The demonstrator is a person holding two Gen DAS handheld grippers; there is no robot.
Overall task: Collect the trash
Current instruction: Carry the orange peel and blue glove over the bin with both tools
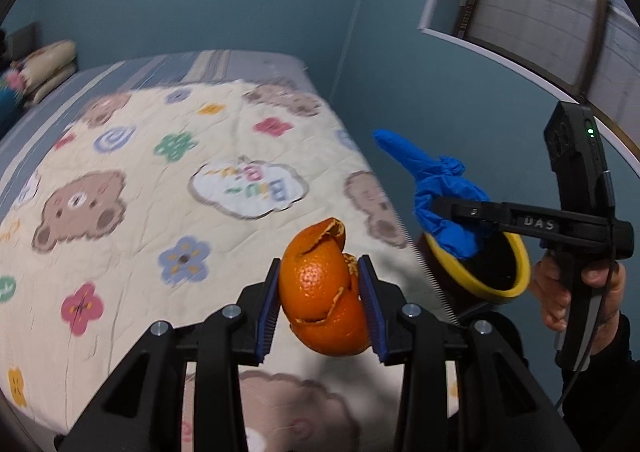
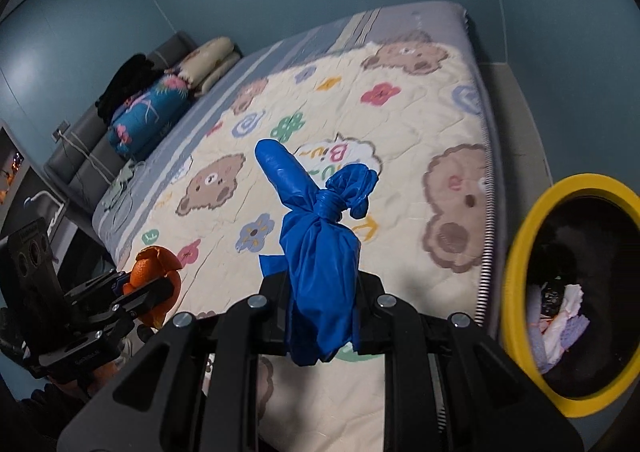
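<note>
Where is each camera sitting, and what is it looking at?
Left wrist view: rides on the left gripper, looking along its fingers at the orange peel they pinch, over the bed; a hand shows holding the other gripper.
Right wrist view: rides on the right gripper, looking at the blue knotted glove it clamps.
Both see: peel, glove, bed, yellow-rimmed bin, each other's gripper.

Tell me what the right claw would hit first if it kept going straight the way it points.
Most likely the bear-print quilt on the bed: the right claw, shut on the knotted blue glove, aims down at it. The yellow-rimmed bin sits off to the side. Depth is unclear.
</note>
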